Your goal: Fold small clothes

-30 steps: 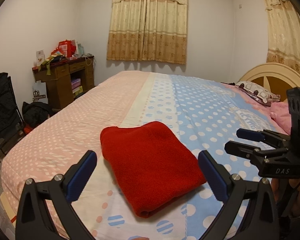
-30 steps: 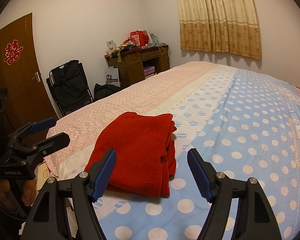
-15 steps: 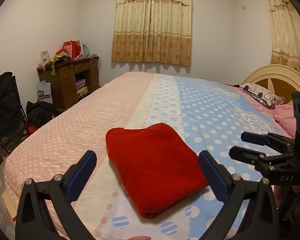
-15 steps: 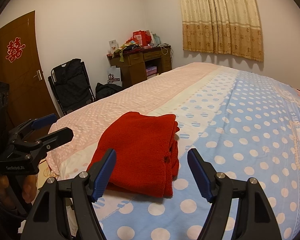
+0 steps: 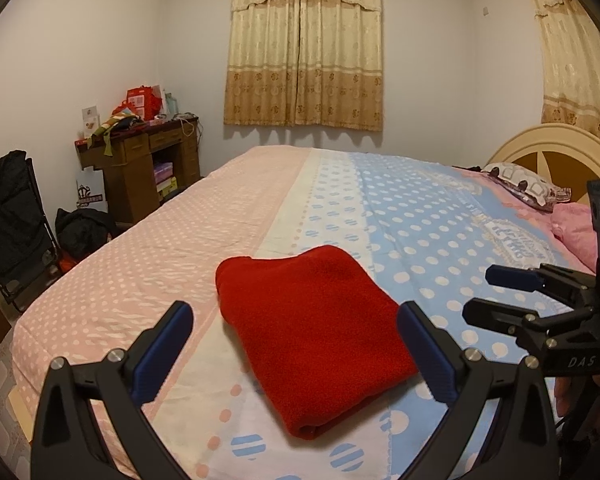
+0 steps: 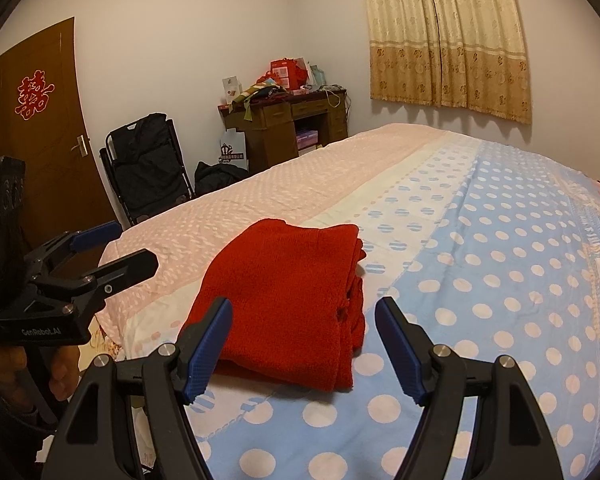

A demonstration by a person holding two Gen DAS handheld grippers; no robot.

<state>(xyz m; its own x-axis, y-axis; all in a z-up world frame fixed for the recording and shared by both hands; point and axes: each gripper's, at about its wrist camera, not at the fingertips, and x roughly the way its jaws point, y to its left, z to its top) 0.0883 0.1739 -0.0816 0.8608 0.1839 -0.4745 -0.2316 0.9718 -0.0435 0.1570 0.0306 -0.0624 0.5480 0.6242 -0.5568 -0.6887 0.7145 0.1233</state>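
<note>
A red knitted garment (image 5: 312, 320) lies folded into a thick rectangle on the bed's polka-dot cover (image 5: 420, 216); it also shows in the right wrist view (image 6: 284, 300). My left gripper (image 5: 296, 344) is open and empty, held above the garment's near edge. My right gripper (image 6: 304, 340) is open and empty, just short of the garment's near end. The right gripper appears at the right of the left wrist view (image 5: 496, 292). The left gripper appears at the left of the right wrist view (image 6: 116, 248).
A pillow (image 5: 524, 184) and headboard (image 5: 556, 148) are at the bed's right end. A cluttered wooden desk (image 5: 140, 160), a black folding chair (image 5: 8, 224) and a dark bag (image 5: 80, 228) stand left of the bed. A brown door (image 6: 40, 128) is on the left wall.
Both grippers have drawn back and risen slightly from the folded garment, staying open. The garment has not moved.
</note>
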